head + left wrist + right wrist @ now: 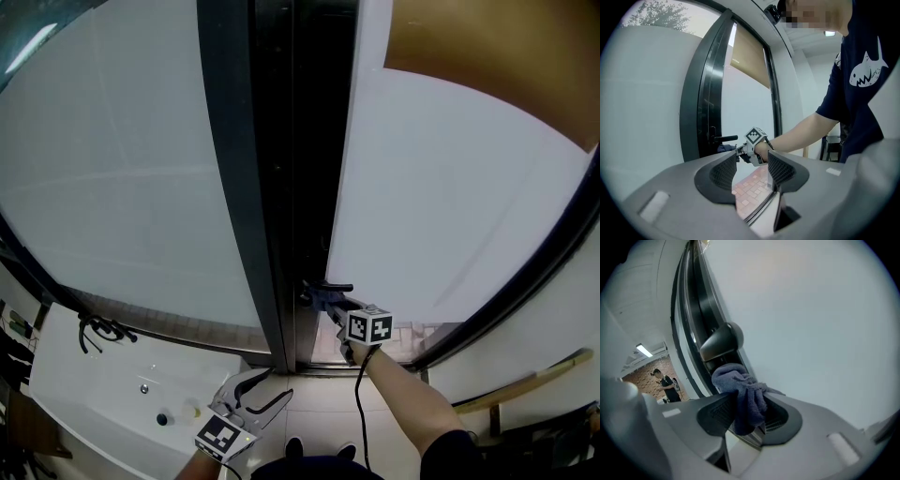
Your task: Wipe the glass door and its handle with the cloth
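The glass door [450, 187] stands ahead in a dark frame [272, 187], with a black lever handle [330, 287] on its edge. My right gripper [330, 305] is shut on a blue-grey cloth [740, 394] and holds it just under the handle [721, 341]. The cloth bunches between the jaws and touches the handle's underside. In the left gripper view the handle [724, 138] and the cloth [725, 148] show from the side. My left gripper [261, 394] hangs low, well back from the door, open and empty [751, 172].
A white counter or sink [122, 394] with small items lies at the lower left. A second frosted glass pane [103, 169] fills the left. Tiled floor [752, 185] shows past the threshold. Through the frame, a person [665, 383] stands far off.
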Demonstrator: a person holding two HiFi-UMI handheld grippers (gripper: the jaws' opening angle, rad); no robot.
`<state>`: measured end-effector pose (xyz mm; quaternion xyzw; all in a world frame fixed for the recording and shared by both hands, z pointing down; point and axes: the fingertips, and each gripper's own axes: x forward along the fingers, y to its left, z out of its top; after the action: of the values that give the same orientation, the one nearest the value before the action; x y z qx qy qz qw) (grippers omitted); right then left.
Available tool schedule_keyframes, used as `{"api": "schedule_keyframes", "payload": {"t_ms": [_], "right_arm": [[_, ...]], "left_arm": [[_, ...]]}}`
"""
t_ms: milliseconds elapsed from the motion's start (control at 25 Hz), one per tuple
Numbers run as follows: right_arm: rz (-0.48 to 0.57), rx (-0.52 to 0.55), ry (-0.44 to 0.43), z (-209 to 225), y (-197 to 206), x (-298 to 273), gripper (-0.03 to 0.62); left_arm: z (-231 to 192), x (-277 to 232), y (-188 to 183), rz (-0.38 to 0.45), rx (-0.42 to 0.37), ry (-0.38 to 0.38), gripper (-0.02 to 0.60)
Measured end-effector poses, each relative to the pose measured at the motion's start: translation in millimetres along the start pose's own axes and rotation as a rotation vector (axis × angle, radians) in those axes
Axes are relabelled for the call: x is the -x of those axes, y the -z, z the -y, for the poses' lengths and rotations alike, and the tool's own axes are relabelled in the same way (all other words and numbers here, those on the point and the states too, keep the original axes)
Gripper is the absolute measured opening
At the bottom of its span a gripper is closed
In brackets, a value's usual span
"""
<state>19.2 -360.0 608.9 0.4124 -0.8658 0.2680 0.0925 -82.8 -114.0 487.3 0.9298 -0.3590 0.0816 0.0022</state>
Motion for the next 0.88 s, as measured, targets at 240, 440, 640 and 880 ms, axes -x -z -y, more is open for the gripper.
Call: {"api": "schedule_keyframes", "payload": {"t_ms": [240, 440, 640, 880], "right_arm": [[-0.098, -0.136, -0.006, 11, 68, -1, 0.150], [-0.144, -0.175, -0.063, -16, 70, -37, 0.150], [-0.115, -0.206, -0.078, -23, 47, -64, 0.150], [-0.069, -0.212, -0.107, -15, 34, -58, 0.147]], "left_arm": [[-6, 4, -1, 0.004, 0.009, -0.004, 0.207], [-10, 8, 6, -0.017, 0.002, -0.010, 0.207], [-10, 12, 3, -0.025, 0.011, -0.023, 0.207], [-14, 16, 11, -0.043, 0.027, -0.036, 0.207]]}}
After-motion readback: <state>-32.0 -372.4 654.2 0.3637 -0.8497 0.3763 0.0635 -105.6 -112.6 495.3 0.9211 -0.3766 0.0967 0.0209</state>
